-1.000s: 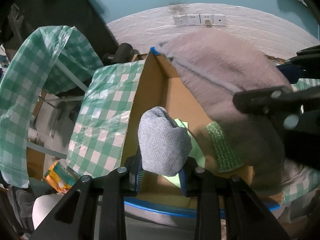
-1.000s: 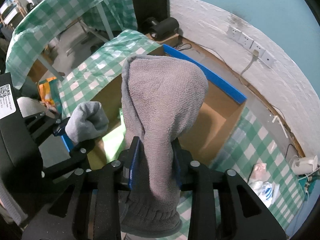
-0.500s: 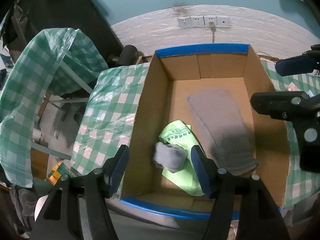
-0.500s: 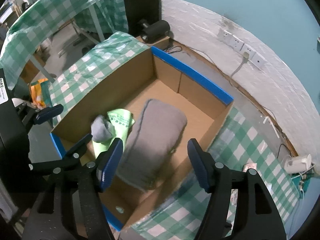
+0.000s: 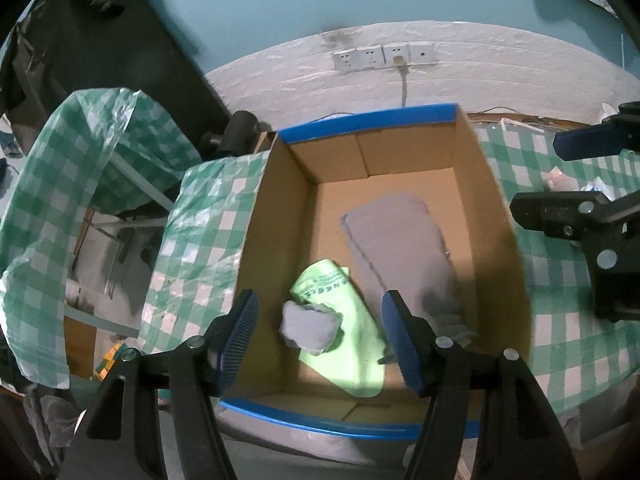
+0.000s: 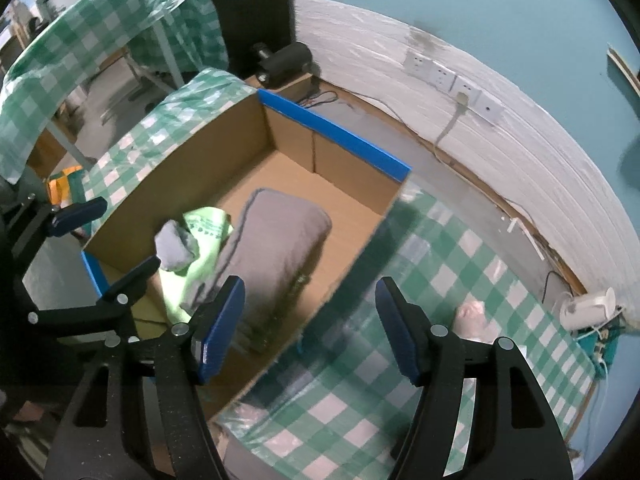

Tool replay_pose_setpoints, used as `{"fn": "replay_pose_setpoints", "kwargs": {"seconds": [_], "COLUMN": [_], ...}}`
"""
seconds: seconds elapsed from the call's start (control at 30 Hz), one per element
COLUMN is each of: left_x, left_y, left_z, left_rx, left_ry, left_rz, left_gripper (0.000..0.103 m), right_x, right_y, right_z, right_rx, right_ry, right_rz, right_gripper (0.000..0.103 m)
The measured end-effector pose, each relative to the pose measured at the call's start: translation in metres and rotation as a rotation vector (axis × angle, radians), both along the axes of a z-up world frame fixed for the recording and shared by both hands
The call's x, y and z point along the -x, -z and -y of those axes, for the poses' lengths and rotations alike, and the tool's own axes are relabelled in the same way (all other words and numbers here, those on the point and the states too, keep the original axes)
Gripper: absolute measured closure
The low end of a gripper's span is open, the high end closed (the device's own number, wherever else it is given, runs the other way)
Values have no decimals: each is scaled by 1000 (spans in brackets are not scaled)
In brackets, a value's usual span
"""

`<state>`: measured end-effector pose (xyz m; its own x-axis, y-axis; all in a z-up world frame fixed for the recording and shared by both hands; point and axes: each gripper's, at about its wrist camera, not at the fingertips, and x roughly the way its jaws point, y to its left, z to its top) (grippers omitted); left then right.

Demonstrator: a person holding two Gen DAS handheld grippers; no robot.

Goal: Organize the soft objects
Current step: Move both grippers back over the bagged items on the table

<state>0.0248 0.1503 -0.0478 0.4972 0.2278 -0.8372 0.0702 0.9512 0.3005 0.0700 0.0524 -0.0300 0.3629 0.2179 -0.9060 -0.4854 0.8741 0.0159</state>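
An open cardboard box point(image 5: 492, 200) with blue-taped rims holds three soft things: a flat grey towel point(image 5: 400, 240), a light green cloth point(image 5: 344, 344) and a small rolled grey sock point(image 5: 310, 328) lying on the green cloth. They also show in the right wrist view: box point(image 6: 352, 256), towel point(image 6: 276, 248), green cloth point(image 6: 204, 236), sock point(image 6: 174, 250). My left gripper point(image 5: 320, 336) is open and empty above the box's near end. My right gripper point(image 6: 310, 320) is open and empty above the box's right wall.
The box stands on a table with a green checked cover point(image 6: 440, 280). A small pinkish packet point(image 6: 472, 316) and a white device point(image 6: 588, 308) lie at the table's right end. A second covered table point(image 5: 60, 184) stands to the left. A white wall with sockets point(image 5: 384, 56) is behind.
One second ago my left gripper held the grey sock and my right held the grey towel. Both opened; sock and towel now lie in the box. Both grippers have since drawn back and up.
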Motion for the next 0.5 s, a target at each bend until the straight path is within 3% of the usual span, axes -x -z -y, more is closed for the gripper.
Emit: {"fn": "replay_pose_setpoints", "kwargs": {"seconds": [0.5], "left_x": [3], "left_y": [-11], "left_z": [57], "left_rx": [-13], "left_ry": [111], "left_rz": [17], "left_gripper": [34], "right_x": [17], "right_y": [-8], "right_z": [70], "right_rx": [-4], "right_ry": [82], "right_rz": [28], "right_gripper": [34]}}
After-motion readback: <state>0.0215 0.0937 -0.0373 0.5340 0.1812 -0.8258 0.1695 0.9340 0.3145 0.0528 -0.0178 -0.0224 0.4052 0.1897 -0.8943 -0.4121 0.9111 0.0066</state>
